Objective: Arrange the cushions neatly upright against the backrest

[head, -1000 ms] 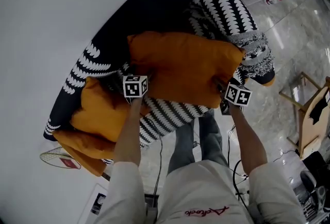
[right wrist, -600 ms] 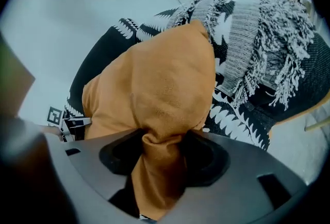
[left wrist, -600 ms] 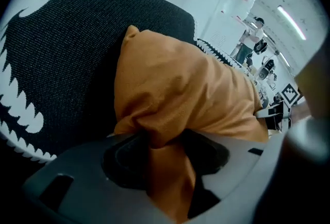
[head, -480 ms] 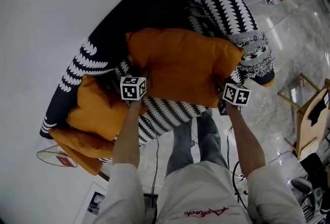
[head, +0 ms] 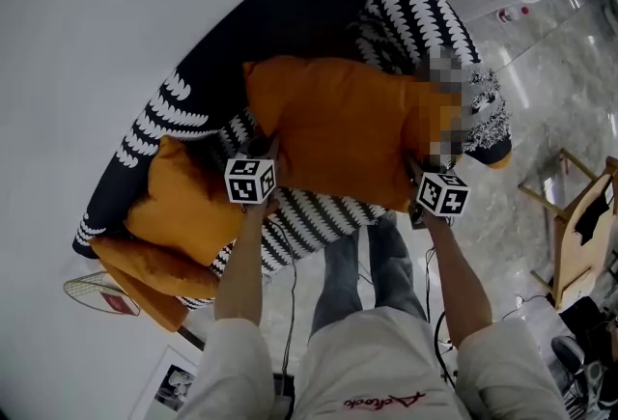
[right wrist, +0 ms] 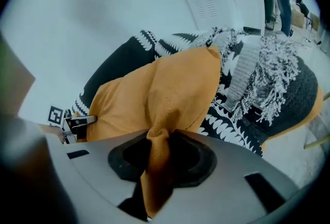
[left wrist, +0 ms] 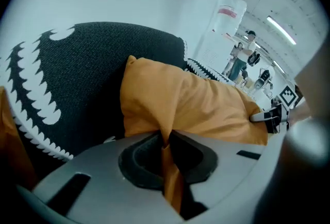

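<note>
Both tools [left wrist: 167, 141] [right wrist: 158, 141] tight on orange cushion [head: 348, 128]

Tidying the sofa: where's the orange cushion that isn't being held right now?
In the head view the loose orange cushion lies on the sofa, at its left end, lower left of the held orange cushion and left of the left gripper.

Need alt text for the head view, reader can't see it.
The left gripper and right gripper, jaws just closed, pinch the near corners of an orange fabric cushion on a black-and-white patterned sofa; a second orange cushion lies at left.
</note>
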`<state>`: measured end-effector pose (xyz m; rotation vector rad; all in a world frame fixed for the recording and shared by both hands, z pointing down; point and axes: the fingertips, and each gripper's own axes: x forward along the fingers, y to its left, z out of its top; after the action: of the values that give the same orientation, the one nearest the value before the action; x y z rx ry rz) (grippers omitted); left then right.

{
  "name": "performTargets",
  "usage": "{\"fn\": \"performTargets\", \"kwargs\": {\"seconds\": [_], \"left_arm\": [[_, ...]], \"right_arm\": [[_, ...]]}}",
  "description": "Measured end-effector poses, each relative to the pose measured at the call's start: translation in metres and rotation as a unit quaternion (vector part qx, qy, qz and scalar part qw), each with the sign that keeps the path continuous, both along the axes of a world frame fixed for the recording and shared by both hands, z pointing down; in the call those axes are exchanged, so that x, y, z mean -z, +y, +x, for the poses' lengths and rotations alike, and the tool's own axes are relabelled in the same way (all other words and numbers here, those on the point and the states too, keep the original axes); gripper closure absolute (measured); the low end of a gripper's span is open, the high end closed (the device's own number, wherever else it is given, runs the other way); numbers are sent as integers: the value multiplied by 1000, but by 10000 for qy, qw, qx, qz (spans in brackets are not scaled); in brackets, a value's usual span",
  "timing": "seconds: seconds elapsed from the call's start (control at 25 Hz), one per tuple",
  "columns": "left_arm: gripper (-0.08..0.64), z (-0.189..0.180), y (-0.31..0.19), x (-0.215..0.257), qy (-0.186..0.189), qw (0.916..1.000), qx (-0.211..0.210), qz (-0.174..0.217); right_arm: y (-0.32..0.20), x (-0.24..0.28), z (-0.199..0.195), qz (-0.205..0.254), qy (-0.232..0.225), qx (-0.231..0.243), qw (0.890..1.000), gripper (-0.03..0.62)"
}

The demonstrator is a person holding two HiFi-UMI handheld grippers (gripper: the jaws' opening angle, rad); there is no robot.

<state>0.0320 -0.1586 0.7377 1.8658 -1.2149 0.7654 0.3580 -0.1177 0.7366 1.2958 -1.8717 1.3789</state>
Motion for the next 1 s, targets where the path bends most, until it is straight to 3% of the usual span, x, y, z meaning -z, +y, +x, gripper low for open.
{"fn": "performTargets", "kwargs": {"seconds": [0.16, 0.36, 0.6, 1.0], "left_arm": [[511, 10, 25, 22, 212, 9992, 214, 262], [512, 22, 43, 71, 446, 9941, 490, 861], [511, 36, 53, 96, 531, 9898, 635, 1163], [512, 17, 49, 125, 512, 9754, 1466, 1566]], "right_arm": [[12, 34, 10, 453, 221, 201, 9985, 491], [14, 94, 23, 1185, 466, 437, 9909, 491], [9, 118, 39, 1495, 688, 665, 9841, 488], [-70, 140, 12, 2107, 555, 1505, 9643, 488]]}}
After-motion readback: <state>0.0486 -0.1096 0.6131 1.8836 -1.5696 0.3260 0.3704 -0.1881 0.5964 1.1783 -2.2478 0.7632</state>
